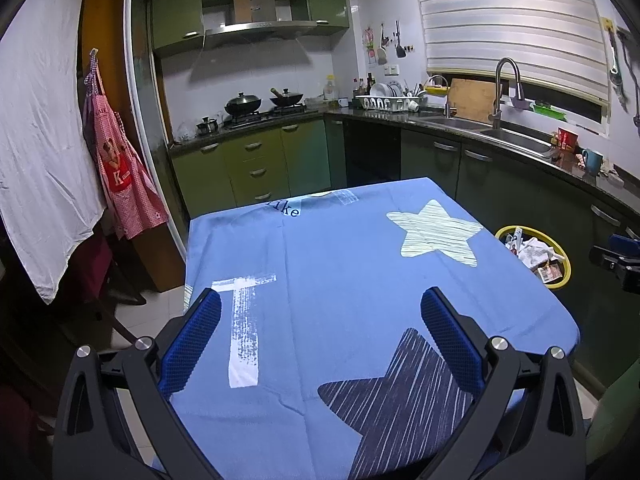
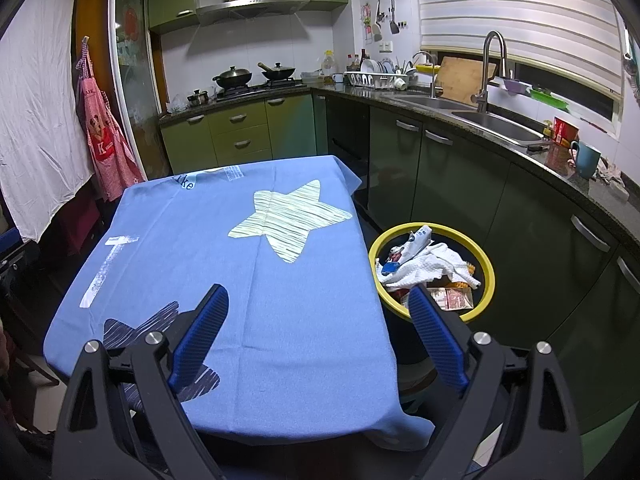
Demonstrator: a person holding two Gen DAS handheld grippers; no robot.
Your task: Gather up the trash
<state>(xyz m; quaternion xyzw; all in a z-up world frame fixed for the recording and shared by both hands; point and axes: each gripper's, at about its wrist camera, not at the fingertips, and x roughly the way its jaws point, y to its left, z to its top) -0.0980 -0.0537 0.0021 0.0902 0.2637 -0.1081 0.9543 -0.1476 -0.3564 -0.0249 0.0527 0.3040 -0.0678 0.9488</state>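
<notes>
Left wrist view: left gripper (image 1: 320,312) with blue-padded fingers (image 1: 196,340) spread wide apart, gripping nothing, touching nothing, hanging above the blue star-print tablecloth (image 1: 340,260) covering the desk. Between the pads only bare cloth, with a white cross print near the left finger and a dark star print under the right one. Off the desk's right edge, a yellow-rimmed trash bin (image 1: 558,284) on the floor, holding crumpled white paper and wrappers. At the far right edge, part of the other gripper.

Right wrist view: right gripper (image 2: 318,308) likewise spread wide, fingers (image 2: 202,340) empty and clear of any contact; left pad over the tablecloth (image 2: 280,300), right pad overlapping the near rim of the trash bin (image 2: 486,288) in the picture. Trash (image 2: 424,264) lying inside the bin just beside the desk: white paper towels, a red-printed wrapper, small packaging. Beyond, green kitchen cabinets (image 2: 240,128), a steel sink (image 2: 496,124), a blue mug (image 2: 586,158) on the dark worktop.
</notes>
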